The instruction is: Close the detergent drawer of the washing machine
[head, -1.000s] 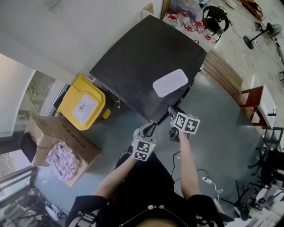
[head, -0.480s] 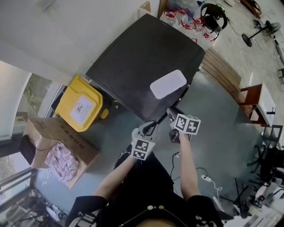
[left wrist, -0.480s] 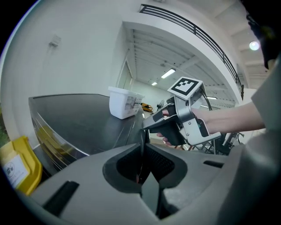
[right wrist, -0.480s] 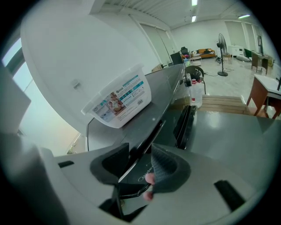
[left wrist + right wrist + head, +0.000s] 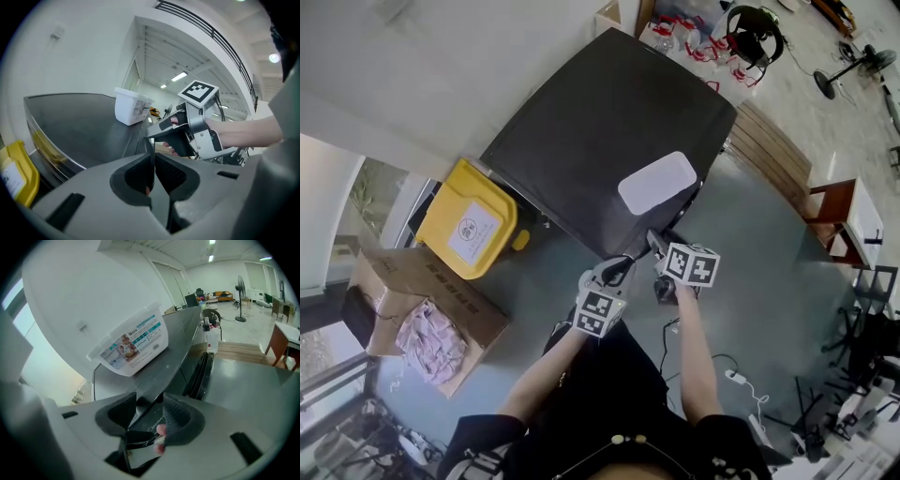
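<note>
The dark-topped washing machine (image 5: 591, 141) carries a white detergent tub (image 5: 656, 183) near its front edge. Both grippers meet at the machine's near front corner. My left gripper (image 5: 617, 269) is nearly closed, and a thin dark edge of the detergent drawer (image 5: 150, 143) stands pinched between its pads (image 5: 140, 176). My right gripper (image 5: 658, 246) points down at the front panel. Its jaws are opening, and the glossy dark drawer front (image 5: 149, 425) lies between them with room at the left pad. The left gripper view shows the right gripper (image 5: 157, 131) just beyond the drawer edge.
A yellow bin (image 5: 473, 220) and an open cardboard box (image 5: 422, 300) stand left of the machine. Wooden slats (image 5: 769, 150) lie to its right. A cable and power strip (image 5: 736, 380) trail on the grey floor by the person's feet.
Both grippers keep their place at the machine's front corner. Only the head camera has shifted slightly.
</note>
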`<action>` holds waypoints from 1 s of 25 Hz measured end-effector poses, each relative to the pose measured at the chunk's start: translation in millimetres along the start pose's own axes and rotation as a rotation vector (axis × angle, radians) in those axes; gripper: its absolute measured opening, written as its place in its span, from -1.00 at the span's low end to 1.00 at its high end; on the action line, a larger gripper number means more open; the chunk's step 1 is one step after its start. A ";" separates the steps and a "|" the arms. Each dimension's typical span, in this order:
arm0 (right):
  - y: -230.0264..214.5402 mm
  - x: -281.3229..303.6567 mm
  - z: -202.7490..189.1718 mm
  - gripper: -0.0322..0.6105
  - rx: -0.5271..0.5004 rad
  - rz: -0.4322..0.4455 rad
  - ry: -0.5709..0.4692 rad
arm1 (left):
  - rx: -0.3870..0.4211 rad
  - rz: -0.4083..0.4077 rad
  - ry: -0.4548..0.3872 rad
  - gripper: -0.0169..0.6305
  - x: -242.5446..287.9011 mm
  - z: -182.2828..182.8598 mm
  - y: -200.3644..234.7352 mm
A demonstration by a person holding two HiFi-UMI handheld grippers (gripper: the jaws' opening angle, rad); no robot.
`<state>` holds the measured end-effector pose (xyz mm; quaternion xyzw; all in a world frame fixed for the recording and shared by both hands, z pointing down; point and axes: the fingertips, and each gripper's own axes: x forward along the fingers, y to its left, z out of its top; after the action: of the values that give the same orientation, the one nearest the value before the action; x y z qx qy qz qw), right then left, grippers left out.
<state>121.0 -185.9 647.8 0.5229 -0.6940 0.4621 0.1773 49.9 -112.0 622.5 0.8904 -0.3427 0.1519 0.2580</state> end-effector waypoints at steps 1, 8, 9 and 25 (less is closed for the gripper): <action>-0.1 -0.6 1.0 -0.33 0.001 0.002 -0.007 | -0.006 -0.002 -0.001 -0.84 0.5 0.6 -0.1; -3.1 -7.6 -1.4 -0.46 0.009 0.024 -0.066 | -0.077 -0.036 -0.003 -0.84 0.8 5.5 3.2; -2.9 -9.4 -1.9 -0.51 -0.017 0.006 -0.069 | -0.078 -0.036 -0.006 -0.84 0.3 7.6 4.6; 62.9 -99.7 27.7 -0.89 -0.244 0.029 -0.373 | -0.021 -0.103 -0.101 -0.91 -31.2 64.1 -7.0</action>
<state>110.5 -151.1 532.2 0.5640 -0.7729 0.2724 0.1011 38.3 -127.1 553.4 0.9107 -0.3106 0.0895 0.2570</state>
